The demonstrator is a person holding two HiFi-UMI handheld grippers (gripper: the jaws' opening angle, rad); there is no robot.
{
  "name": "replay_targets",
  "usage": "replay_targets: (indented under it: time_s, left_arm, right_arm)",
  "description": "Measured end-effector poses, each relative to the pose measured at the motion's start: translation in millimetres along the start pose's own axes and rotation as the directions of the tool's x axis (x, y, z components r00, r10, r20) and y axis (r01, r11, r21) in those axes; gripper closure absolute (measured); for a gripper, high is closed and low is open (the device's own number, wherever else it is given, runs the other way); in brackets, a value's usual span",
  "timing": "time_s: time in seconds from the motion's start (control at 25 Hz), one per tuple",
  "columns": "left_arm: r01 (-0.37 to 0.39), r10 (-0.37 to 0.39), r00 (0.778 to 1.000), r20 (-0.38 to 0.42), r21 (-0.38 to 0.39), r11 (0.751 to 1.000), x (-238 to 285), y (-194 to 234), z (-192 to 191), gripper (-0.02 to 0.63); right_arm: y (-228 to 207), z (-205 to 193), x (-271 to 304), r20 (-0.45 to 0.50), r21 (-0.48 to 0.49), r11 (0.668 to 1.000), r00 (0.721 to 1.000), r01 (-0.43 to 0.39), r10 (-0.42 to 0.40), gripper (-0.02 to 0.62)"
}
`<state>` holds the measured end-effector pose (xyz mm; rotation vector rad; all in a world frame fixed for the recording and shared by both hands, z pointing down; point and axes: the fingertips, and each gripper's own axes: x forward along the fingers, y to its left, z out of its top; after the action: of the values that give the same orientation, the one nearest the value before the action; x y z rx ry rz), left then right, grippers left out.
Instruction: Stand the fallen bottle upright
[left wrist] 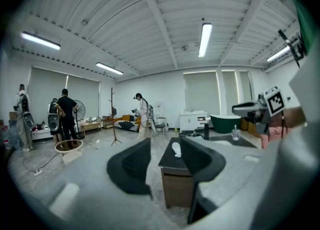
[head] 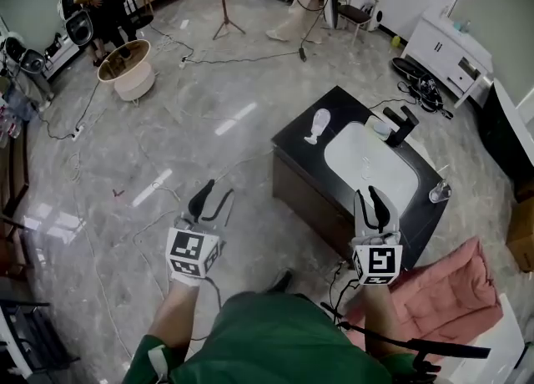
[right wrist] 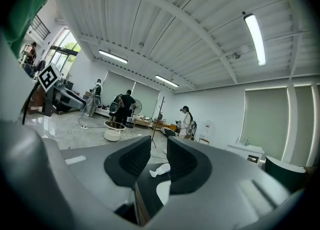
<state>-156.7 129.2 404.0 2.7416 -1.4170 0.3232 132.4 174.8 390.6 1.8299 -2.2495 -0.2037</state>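
A white bottle (head: 317, 126) lies on its side at the far left corner of a dark vanity counter (head: 296, 147). It also shows between the jaws, well ahead, in the left gripper view (left wrist: 176, 149) and the right gripper view (right wrist: 161, 171). My left gripper (head: 210, 199) hangs over the floor to the left of the counter, jaws wide apart and empty (left wrist: 165, 150). At the counter's near edge, my right gripper (head: 373, 204) has a clear gap between its jaws and nothing in it (right wrist: 158, 146). Neither gripper touches the bottle.
A white sink basin (head: 367, 165) fills the counter's middle, with a black faucet (head: 400, 123) behind it and a small glass (head: 440, 193) at the right edge. A pink cushion (head: 455, 286) lies right of me. Cables cross the floor; people and a round tub (head: 127, 69) stand far back.
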Motion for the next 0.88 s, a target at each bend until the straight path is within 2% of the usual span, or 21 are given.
replay_targets:
  time_s: [0.32, 0.64, 0.88]
  left_arm:
    - [-0.031, 0.031, 0.999, -0.015, -0.005, 0.999, 41.6, -9.5, 11.7, 0.419]
    - [-0.005, 0.006, 0.999, -0.049, 0.014, 1.000, 80.6, -14.9, 7.5, 0.419]
    - [0.018, -0.017, 0.999, -0.030, 0.007, 1.000, 122.2, -0.1, 17.3, 0.420]
  right_arm:
    - [-42.4, -18.9, 20.9, 0.000, 0.019, 1.000, 1.000, -0.014, 0.014, 0.506]
    - [-63.4, -33.2, 45.2, -0.019, 0.026, 0.999, 1.000, -0.019, 0.019, 0.506]
    - [-79.5, -37.8, 67.3, -0.041, 0.017, 1.000, 0.999, 0.009, -0.009, 0.506]
